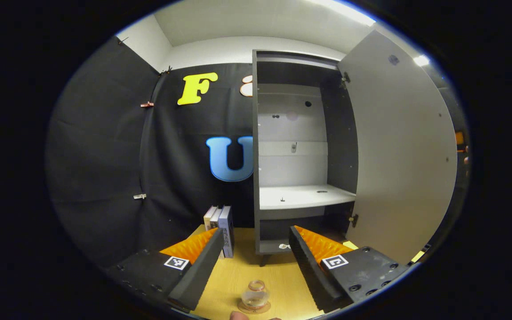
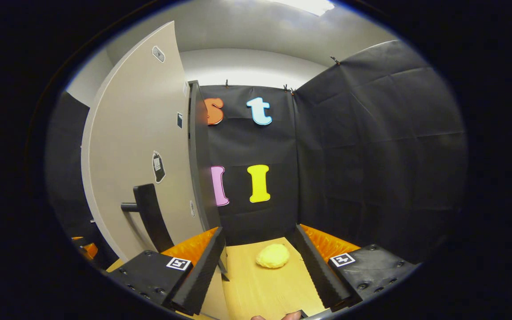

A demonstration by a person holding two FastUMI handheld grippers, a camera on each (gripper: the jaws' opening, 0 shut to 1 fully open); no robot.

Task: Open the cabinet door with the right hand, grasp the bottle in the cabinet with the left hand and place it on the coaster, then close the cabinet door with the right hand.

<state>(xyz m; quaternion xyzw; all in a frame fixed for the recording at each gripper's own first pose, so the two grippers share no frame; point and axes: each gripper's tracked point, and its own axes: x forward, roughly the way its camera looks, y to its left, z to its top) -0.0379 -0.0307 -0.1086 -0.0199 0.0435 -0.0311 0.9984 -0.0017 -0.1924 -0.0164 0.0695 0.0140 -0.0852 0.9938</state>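
The bottle sat on the coaster, so the left tool hung wide and empty above. The right tool, also wide, faced the open cabinet door beside its handle, likely to close it.

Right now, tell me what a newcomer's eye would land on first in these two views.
In the left gripper view, the tall cabinet stands wide open, its door swung right, its shelf bare. Low in that view, between the open left gripper's fingers, a small clear bottle sits on a coaster on the wooden table. In the right gripper view, a yellow lump lies on the table beyond the open right gripper, the door's dark handle at left.
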